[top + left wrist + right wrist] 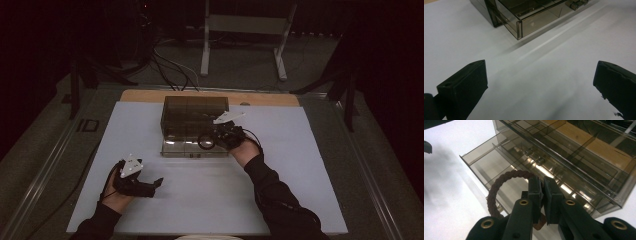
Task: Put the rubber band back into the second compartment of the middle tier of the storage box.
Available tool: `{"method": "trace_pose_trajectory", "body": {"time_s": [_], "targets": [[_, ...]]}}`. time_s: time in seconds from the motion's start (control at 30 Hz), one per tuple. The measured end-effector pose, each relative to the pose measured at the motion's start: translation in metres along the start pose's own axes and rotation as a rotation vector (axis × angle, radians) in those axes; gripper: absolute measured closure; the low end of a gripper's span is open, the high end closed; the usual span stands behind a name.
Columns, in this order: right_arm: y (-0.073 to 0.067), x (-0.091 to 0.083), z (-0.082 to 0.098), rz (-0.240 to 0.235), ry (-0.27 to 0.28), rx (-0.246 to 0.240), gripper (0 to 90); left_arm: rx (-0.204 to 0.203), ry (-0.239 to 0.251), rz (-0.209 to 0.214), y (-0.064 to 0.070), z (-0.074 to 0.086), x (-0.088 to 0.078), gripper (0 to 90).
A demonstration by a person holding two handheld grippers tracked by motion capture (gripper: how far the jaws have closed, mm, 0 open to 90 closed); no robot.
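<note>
The right gripper (216,137) is pinching a dark reddish-brown braided ring (499,188), its two black jaws pressed together on the ring's right-hand part in the right gripper view. The ring is hanging from that grip over the pulled-out bottom drawer (486,161) of a smoky transparent plastic drawer box (195,117); whether it is touching the drawer cannot be told. In the high view the ring (205,141) is showing as a small dark loop at the near right part of the box, just left of the hand holding the gripper.

The box is sitting toward the far middle of a white rectangular table mat (280,195), with its lowest drawer drawn out toward the near side.

The left gripper (145,186) is resting low over the mat at the near left, well apart from the box. Its jaws are standing spread wide, with nothing but bare mat (544,75) between them, and the corner of the open drawer (524,25) is lying beyond them.
</note>
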State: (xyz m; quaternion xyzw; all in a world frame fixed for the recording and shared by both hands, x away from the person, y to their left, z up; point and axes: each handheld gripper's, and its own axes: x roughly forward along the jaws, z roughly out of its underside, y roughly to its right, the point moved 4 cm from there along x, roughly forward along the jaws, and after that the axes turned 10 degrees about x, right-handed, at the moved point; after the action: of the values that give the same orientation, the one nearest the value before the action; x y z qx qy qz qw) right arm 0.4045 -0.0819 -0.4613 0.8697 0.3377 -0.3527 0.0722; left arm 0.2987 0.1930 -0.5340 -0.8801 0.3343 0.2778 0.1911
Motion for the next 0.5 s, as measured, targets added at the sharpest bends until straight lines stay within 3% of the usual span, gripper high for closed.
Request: {"method": "trace_pose_trajectory", "body": {"time_s": [0.5], "targets": [[-0.008, 0.025, -0.003, -0.005, -0.017, -0.003, 85.6, 0.004, 0.0, 0.004, 0.001, 0.0, 0.0, 0.7]]}}
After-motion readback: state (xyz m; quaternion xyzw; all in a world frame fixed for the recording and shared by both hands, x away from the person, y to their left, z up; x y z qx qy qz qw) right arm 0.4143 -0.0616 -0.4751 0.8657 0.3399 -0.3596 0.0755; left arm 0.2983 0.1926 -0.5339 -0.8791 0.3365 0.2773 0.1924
